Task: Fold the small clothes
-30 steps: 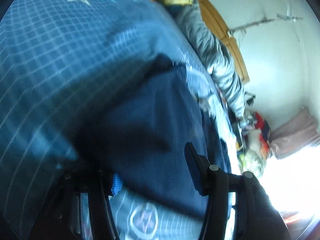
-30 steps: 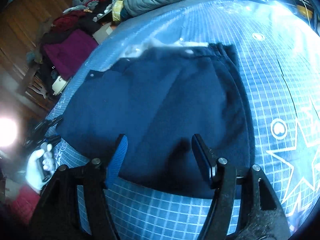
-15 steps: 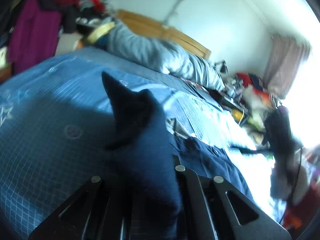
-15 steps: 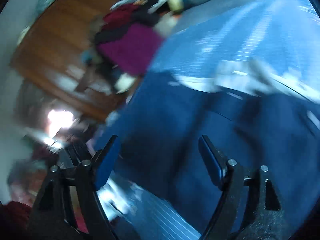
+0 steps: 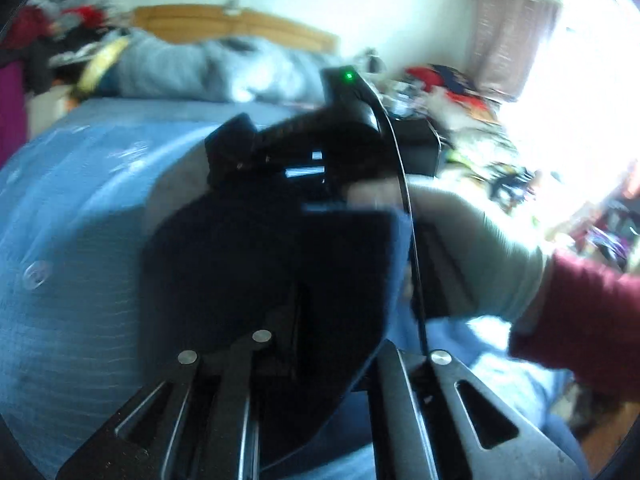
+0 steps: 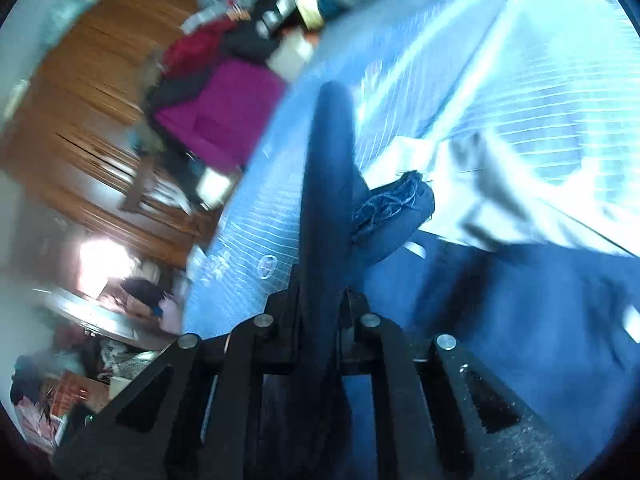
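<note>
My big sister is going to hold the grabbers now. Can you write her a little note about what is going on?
Left gripper: shut on a fold of the dark navy fabric garment, lifted off the bed.
Right gripper: shut on another raised fold of the same garment; the rest lies on the blue grid-patterned bed cover.
The right gripper, held by a gloved hand with a dark red sleeve, sits close in front of the left one.
Done: both edges gripped and lifted.
Left: probably lay the lifted part over the flat part, let go, smooth.
</note>
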A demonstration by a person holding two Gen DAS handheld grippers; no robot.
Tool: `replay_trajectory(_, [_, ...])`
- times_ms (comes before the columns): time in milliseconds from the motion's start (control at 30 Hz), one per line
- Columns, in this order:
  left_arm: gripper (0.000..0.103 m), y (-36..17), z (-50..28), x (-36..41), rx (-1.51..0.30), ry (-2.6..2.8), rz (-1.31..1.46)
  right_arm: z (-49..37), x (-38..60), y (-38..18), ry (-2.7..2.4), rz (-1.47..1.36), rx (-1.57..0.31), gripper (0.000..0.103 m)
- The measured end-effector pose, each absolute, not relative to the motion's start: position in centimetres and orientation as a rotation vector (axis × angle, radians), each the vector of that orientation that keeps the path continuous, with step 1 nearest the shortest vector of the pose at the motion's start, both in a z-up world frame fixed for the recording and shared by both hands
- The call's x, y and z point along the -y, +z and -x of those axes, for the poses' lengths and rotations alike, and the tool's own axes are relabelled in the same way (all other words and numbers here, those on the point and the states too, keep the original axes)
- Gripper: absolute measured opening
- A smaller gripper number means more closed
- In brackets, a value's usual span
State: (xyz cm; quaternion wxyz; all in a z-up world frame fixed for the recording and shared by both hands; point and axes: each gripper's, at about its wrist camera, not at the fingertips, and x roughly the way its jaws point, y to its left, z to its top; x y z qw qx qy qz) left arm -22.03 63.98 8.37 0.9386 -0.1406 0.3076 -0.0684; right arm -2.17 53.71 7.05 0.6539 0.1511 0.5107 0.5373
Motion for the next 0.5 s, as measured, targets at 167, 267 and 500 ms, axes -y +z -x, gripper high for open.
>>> replay_trajectory(167, [0.014, 9.1, 19.0, -56.5, -0.658, -0.36, 0.253, 1.9, -42.3, 7.8, 1.163, -0.515, -1.07, 0.011])
replay_trajectory(267, [0.018, 8.1, 16.6, -52.9, -0.7, -0.438, 0.251, 0.4, -38.4, 5.3, 1.077, -0.518, -1.104, 0.011])
replay_trajectory(500, [0.028, -0.3, 11.4, -48.5, -0.937, -0.461, 0.249, -2.0, -34.5, -2.7, 1.003, -0.644, -1.225, 0.012])
